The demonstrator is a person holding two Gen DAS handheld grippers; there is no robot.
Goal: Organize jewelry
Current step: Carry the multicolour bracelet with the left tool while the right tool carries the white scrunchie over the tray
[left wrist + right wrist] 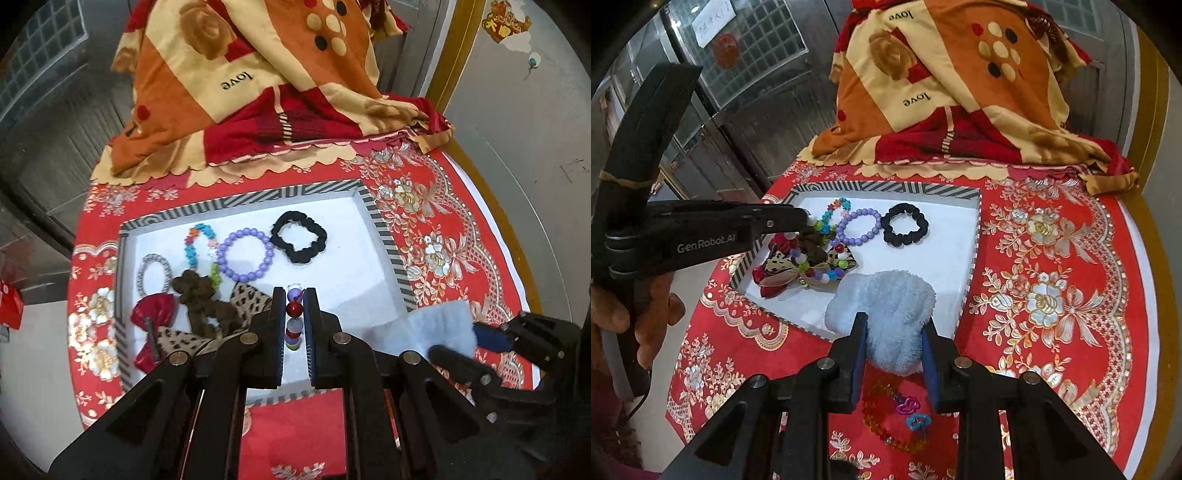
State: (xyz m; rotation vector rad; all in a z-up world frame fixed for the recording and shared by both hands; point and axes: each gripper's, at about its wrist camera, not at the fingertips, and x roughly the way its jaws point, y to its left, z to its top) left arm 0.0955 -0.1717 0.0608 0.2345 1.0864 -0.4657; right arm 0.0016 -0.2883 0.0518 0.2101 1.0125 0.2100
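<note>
Over the striped-rim tray [321, 192] on the red flowered bench [443, 229], the left tongs [294, 314] are nearly closed on a mixed-bead bracelet [294, 309], which hangs in a loop below the tips in the right wrist view, above the tray's near-left part. Under it in the tray lie a red bow [153, 312], a brown fuzzy scrunchie [203, 299] and a leopard-print bow [247, 301], crowded together; whether the dangling beads touch them is hard to tell. Toward the tray's far side sit a silver bangle [155, 273], a colourful flower-bead bracelet [201, 247], a purple bead bracelet [245, 254] and a black scrunchie [299, 238], the last well apart from the pile.

At the tray's near edge, the right tongs [894, 343] stand partly open, pressed on a pale blue fluffy scrunchie [886, 306] that overhangs the rim. Outside the tray, just nearer than that rim, a red-beaded chain with pink and blue charms [908, 413] lies on the bench. Beyond the tray's far side is a folded orange and red blanket [240, 92]. A hand [635, 306] grips the left handle.
</note>
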